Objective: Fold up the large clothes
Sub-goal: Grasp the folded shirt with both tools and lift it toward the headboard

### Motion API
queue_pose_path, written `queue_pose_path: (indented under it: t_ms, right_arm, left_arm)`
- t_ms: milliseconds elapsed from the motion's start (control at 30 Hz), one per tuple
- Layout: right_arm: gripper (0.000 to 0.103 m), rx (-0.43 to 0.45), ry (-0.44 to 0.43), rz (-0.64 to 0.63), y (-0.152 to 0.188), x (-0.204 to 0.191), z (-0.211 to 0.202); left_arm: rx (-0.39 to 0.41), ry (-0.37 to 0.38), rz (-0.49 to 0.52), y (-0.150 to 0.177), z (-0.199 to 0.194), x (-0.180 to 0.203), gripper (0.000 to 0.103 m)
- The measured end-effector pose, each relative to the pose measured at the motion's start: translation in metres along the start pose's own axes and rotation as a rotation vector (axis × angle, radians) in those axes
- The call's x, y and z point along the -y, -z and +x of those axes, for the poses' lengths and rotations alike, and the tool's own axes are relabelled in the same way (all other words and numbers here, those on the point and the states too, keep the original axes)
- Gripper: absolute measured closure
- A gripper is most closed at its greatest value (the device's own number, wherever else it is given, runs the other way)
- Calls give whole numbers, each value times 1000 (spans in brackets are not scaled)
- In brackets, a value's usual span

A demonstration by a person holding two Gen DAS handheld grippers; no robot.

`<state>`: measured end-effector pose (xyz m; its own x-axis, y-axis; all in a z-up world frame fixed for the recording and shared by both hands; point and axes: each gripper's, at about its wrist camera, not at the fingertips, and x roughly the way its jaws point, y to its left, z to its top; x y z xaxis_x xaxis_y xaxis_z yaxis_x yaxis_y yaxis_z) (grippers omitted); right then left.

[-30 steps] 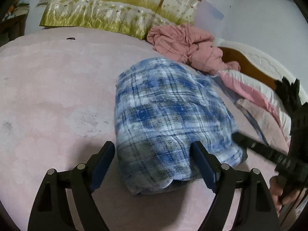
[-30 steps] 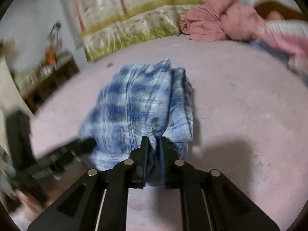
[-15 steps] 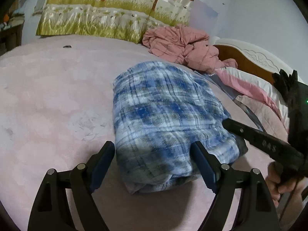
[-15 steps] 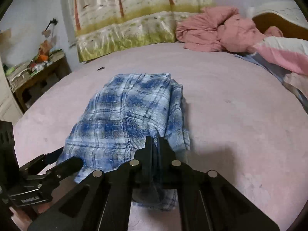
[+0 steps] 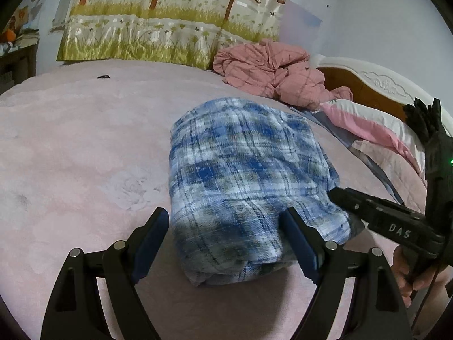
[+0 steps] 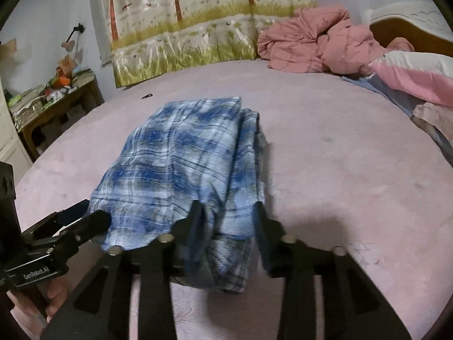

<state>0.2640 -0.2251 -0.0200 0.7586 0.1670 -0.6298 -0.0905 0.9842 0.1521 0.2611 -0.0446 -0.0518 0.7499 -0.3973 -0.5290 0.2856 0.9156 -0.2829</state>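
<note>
We have the blue plaid shirt [image 5: 243,187] folded into a compact bundle at the centre of both views, lying on the pink bed [image 5: 70,155]. The fold looks done, so we judge this the release step at the end of the folding.

Our right gripper [image 6: 229,218] sits at the bottom centre of its view. Its jaws have just been opening and now stand about half apart, astride the near right edge of the bundle; the cloth lies between them but the pads no longer press it. In the left wrist view this gripper comes in from the right edge, its tip at the shirt's right side.

Our left gripper [image 5: 223,235] has its jaws spread wide at the bottom of its view. They straddle the near end of the bundle and hold nothing.

Next we would draw both grippers back clear of the cloth without dragging a layer loose. The crumpled pink garment [image 5: 271,70] at the upper right, by the headboard, is probably the following piece.

Readable writing: "DAS" on the right gripper's finger, and "GenRobot.AI" on the left gripper at the lower left of the right wrist view.
</note>
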Motion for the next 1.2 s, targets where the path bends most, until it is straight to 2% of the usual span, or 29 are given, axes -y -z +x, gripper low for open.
queue_pose_path:
  t_ms: [67,133,167,200,300,433,500,633,667,767,833,867,900,967,1000,1100,1200]
  right_arm:
    - [55,0,-8,20,-1,4,-1]
    - [44,19,-11,34,-5,5,-5]
    - [33,34,-13,40,-7,6,-8]
    - [29,49,-21,49,-10,8,-10]
    - [22,30,-87,103,-20,13,-2]
    - [19,-41,-166,262,-22,30,20]
    - [19,-93,-183,298,-17,36,32]
    - [19,-163,-273,365,-9,50,52]
    - [20,-176,-300,391,-7,53,57]
    - [42,-180,-368,430,2,55,68]
    - [44,-156,-350,418,5,51,67]
    - [48,-155,-344,409,5,49,67]
    - [56,-152,-341,407,5,48,66]
    - [65,-119,-341,383,3,43,58]
    - [67,-98,-323,348,0,36,52]
    - [69,-12,-238,196,-14,6,20]
    - [69,48,-260,171,-29,0,-12]
  left_arm:
    - [6,-2,5,-1,-1,1,20]
    - [8,1,7,-2,-1,2,20]
    - [6,6,6,-4,-1,3,20]
    - [0,19,0,-8,0,2,20]
    - [-1,38,-69,-20,2,-8,17]
    - [-75,102,-268,-40,25,-42,17]
    - [-118,147,-350,-44,39,-57,17]
    - [-197,258,-436,-38,63,-71,17]
    - [-214,285,-449,-34,67,-73,17]
    - [-212,300,-417,-30,69,-69,17]
    - [-227,306,-379,-29,71,-62,21]
    - [-230,292,-358,-29,70,-59,32]
    - [-222,273,-332,-29,68,-55,43]
    - [-169,273,-283,-31,56,-45,61]
    - [-134,259,-243,-32,48,-38,67]
    - [-27,227,-125,-34,20,-16,71]
    - [41,264,-111,-41,-4,-7,71]
